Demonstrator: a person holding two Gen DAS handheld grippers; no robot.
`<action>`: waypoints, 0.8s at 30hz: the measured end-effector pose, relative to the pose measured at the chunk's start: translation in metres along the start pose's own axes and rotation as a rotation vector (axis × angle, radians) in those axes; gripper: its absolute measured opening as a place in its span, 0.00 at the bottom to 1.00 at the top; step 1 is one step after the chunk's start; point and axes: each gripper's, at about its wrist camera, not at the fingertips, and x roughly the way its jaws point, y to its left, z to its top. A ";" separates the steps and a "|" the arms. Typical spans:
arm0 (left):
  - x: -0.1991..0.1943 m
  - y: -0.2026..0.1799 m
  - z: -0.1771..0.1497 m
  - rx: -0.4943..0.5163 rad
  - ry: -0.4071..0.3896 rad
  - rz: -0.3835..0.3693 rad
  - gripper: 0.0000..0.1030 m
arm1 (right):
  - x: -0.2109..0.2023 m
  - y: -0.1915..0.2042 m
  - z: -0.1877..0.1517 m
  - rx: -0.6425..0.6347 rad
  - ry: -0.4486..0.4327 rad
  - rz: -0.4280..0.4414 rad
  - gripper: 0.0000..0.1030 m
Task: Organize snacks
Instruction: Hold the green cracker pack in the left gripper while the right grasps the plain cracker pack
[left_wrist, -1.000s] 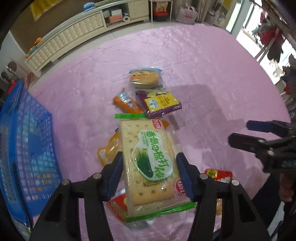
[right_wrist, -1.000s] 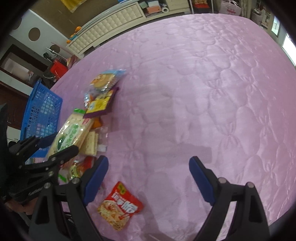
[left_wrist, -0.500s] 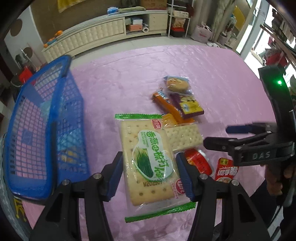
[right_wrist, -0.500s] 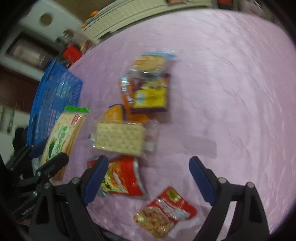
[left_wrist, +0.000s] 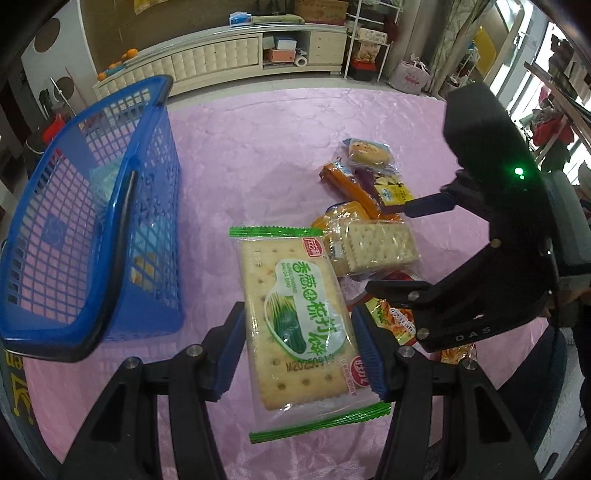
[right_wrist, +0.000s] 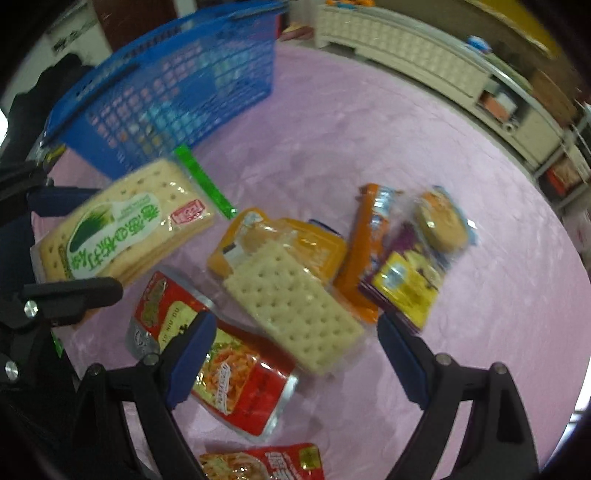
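Left gripper clamps the green cracker pack, lifted beside the blue basket. Right gripper gapes wide over the plain cracker pack. Likely next: carry over the rim, release.

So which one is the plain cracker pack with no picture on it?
Start at the blue basket on the pink cloth, then go to the snack pile beside it. In the middle lies the plain cracker pack, in clear wrap, resting on an orange packet. Unlike the green-label crackers held by the left gripper, it has no printed label.
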 end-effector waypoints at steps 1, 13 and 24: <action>0.001 0.001 0.000 -0.003 0.000 -0.004 0.53 | 0.003 0.002 0.004 -0.020 0.002 0.000 0.89; 0.001 0.011 -0.013 -0.035 -0.003 -0.038 0.53 | 0.036 0.000 0.032 -0.123 0.022 0.066 0.62; -0.048 0.006 -0.023 -0.013 -0.101 -0.063 0.53 | -0.025 0.026 0.017 -0.039 -0.080 0.059 0.59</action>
